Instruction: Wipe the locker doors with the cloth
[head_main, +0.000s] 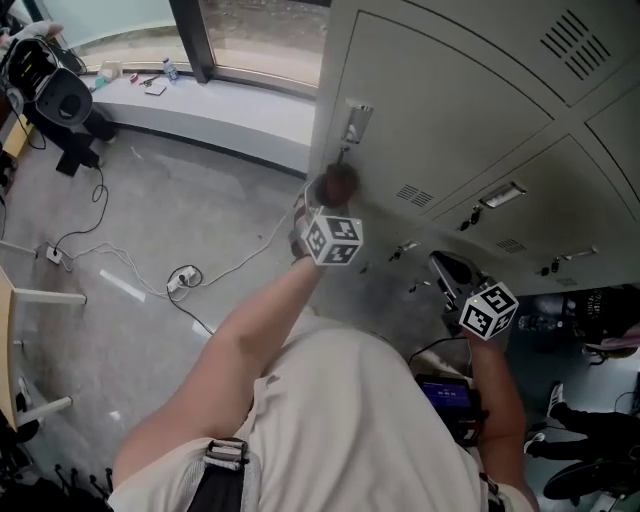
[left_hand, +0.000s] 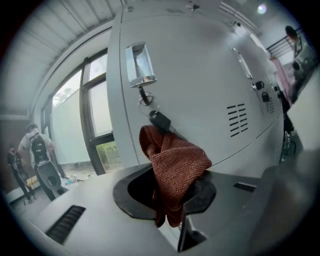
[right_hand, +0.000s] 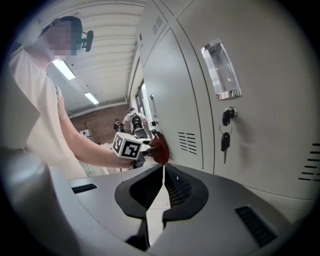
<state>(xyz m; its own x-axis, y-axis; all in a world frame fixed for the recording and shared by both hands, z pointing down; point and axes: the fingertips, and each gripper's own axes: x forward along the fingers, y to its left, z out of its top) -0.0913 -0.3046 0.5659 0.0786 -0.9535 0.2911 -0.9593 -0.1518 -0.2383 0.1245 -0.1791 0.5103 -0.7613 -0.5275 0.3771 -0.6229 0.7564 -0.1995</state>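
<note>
Left claw (left_hand: 167, 200) pinches the cloth (left_hand: 176, 162), bunched against the locker door (left_hand: 200, 70) just ahead; right claw (right_hand: 163, 197), pressed together, hangs rightward

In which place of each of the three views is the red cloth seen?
Head view: the red cloth is at upper centre, against the locker door.
Left gripper view: it fills the centre, clamped between the jaws.
Right gripper view: it is small, left of centre, just past the marker cube.
Shared landmark: that door's vent slots.
</note>
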